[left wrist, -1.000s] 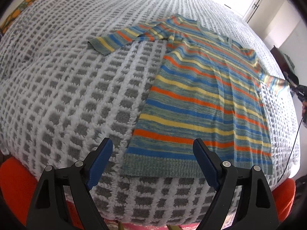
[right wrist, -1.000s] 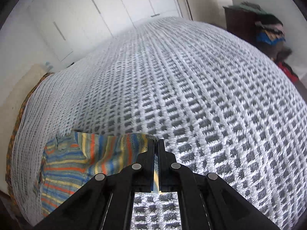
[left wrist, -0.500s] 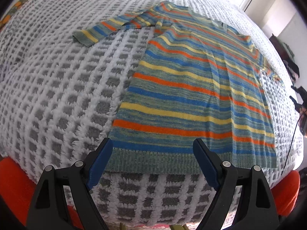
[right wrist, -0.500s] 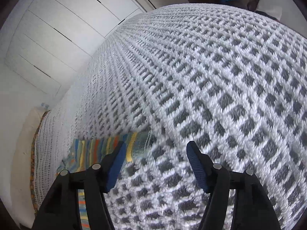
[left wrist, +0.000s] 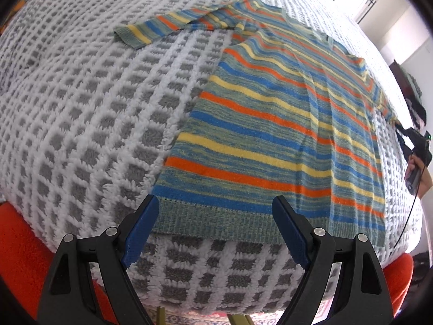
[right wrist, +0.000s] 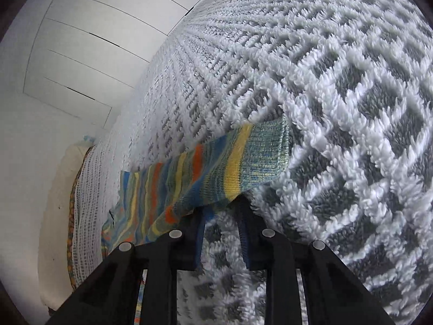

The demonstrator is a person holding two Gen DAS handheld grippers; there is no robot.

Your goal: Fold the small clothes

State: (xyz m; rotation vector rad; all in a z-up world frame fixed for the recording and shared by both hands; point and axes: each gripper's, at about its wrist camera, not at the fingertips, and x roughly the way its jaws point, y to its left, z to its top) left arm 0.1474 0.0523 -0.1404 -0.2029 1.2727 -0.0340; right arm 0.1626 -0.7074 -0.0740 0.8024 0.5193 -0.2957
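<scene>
A striped knit sweater [left wrist: 273, 124] in orange, yellow, blue and green lies flat on the bed. Its left sleeve [left wrist: 167, 24] stretches out at the far left. My left gripper [left wrist: 216, 224] hangs open just above the sweater's ribbed hem [left wrist: 216, 219], with nothing between its blue pads. The right sleeve [right wrist: 243, 159] lies on the blanket in the right wrist view. My right gripper [right wrist: 223, 208] is low at that sleeve's near edge, and the cloth drapes over its fingertips. Its jaws are closing, with a gap still between them. A hand holds that gripper [left wrist: 406, 138] at the sweater's right side.
A white and grey waffle-pattern blanket [left wrist: 81, 108] covers the whole bed. Red cushions [left wrist: 19, 246] lie below the bed's near edge. White cupboard doors [right wrist: 81, 40] stand behind the bed, and dark furniture [left wrist: 408, 86] is at the far right.
The right gripper let go of the lifted sleeve, opened wide, dropped to the bed, and now narrows at the sleeve's edge. The sleeve has settled on the blanket. The left gripper stays open.
</scene>
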